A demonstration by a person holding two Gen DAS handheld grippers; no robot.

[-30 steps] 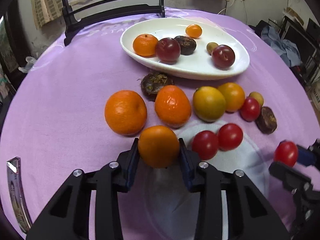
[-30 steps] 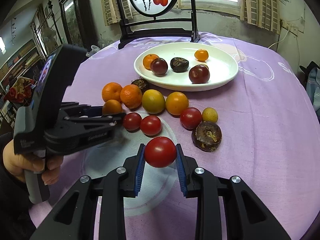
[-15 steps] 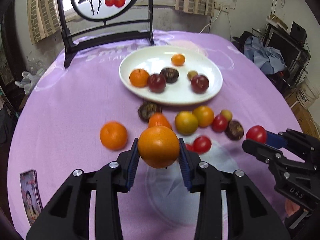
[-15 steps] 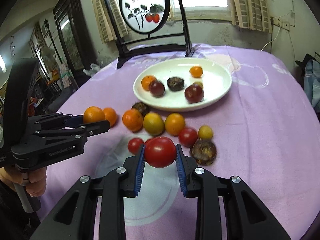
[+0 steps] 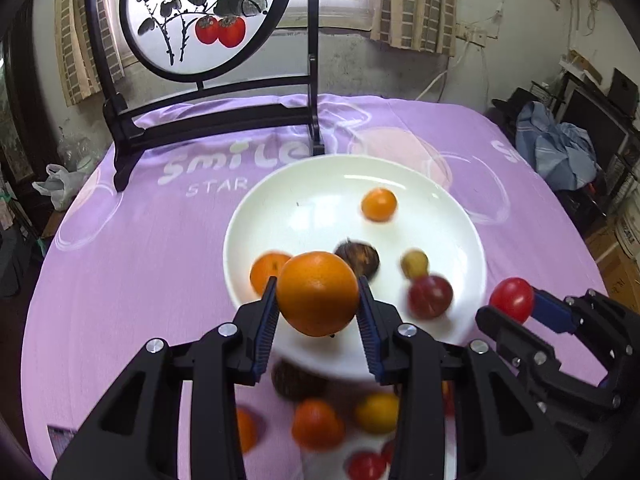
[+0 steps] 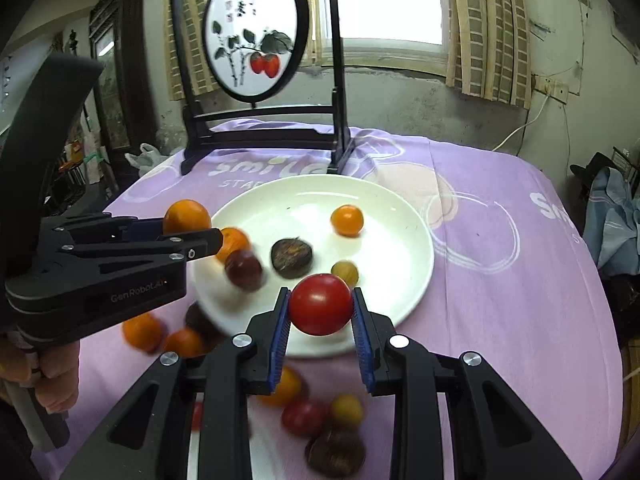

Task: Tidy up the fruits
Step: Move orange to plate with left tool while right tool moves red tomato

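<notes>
Fruits: an orange point(image 5: 318, 294) and a red tomato point(image 6: 321, 309) are carried in the air above the near rim of the white plate point(image 5: 304, 200); more fruit lies in the plate and on the purple cloth point(image 5: 160, 248) of the tabletop.
Left tool point(image 5: 319, 312): blue pads pressed on both sides of the orange, holding it clear of the cloth.
Right tool point(image 6: 321, 316): pads clamped on the red tomato, also off the surface.
Plate: toward the far edge of the tabletop, just in front of the dark wooden stand point(image 5: 208, 120) with a round painted screen.
In the plate: a small orange fruit point(image 5: 379, 204), a dark brown wrinkled fruit point(image 5: 362, 258), a yellowish small fruit point(image 5: 415, 264), a dark red plum-like fruit point(image 5: 431, 295) and an orange mandarin point(image 5: 266, 270) partly behind the held orange.
On the cloth: blurred orange, yellow, red and dark fruits lie between the plate and the near edge.
Hand point(image 6: 56, 376): grips the left tool's handle at the left of the right wrist view.
</notes>
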